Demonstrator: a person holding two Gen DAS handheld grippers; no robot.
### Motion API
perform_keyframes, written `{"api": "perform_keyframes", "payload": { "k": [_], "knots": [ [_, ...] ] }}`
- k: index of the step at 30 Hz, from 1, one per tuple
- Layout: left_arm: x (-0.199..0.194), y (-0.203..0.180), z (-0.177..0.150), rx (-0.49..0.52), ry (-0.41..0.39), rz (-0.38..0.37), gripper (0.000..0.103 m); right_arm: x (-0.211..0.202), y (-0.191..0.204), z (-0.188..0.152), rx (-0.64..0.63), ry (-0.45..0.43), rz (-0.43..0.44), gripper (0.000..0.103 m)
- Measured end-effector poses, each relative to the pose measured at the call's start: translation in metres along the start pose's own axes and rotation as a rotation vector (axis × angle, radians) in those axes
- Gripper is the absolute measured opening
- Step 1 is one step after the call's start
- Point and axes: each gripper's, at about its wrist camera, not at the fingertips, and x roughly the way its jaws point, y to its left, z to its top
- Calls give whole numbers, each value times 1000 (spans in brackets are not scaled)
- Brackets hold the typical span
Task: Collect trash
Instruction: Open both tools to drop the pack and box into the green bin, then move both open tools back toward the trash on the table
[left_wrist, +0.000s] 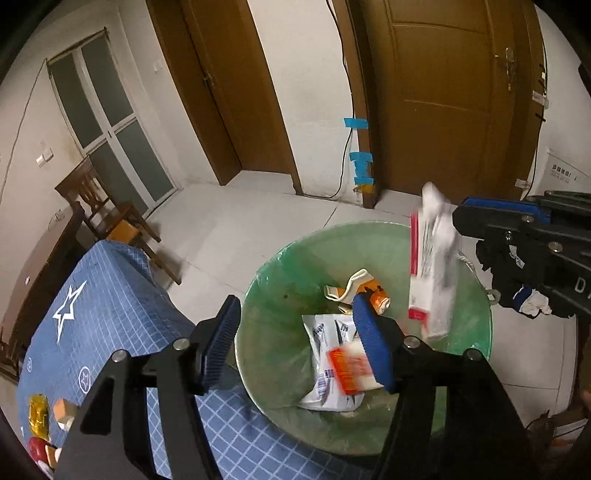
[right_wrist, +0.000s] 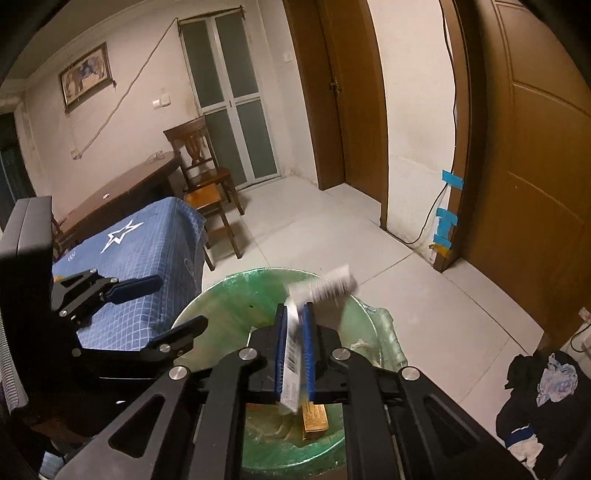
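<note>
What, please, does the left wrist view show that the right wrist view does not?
Only the left wrist view shows the small wrapped sweets on the blue star-printed cloth and the blurred orange packet between the left gripper's open jaws. Only the right shows a framed picture. Both show the green-lined bin and the right gripper holding a white-and-red flat carton.

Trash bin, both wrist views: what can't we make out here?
- Orange-and-white packet, left wrist view: motion-blurred, print unreadable; whether it has landed is unclear.
- White-and-pink box in the right hand-held gripper: label blurred in both views.
- Trash bin bottom: right wrist view blocked by the gripper; left wrist view partly covered by a white bag.
- Items on the blue cloth: cut off at the frame edge.
</note>
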Motion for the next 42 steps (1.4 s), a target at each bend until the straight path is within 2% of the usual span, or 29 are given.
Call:
{"api": "perform_keyframes", "payload": {
  "k": [13,27,29,31,35,42],
  "knots": [
    [-9,14,-7,-55,-12,37,61,5,7,-6,-20,3,-3,9],
    [-40,22,-30,-80,-90,127,61,1,17,-21,-4,-25,-7,11],
    [-48,28,-40,-90,-101,163,64,-2,23,-25,-3,-53,3,17],
    [-57,35,-53,-103,-111,191,66,-6,34,-29,-9,-89,12,31],
    [-74,58,-74,-164,-116,231,71,-10,59,-36,-34,-148,32,32],
    [-121,112,-120,-321,-144,349,79,-22,125,-49,-107,-253,94,50]
  ]
}}
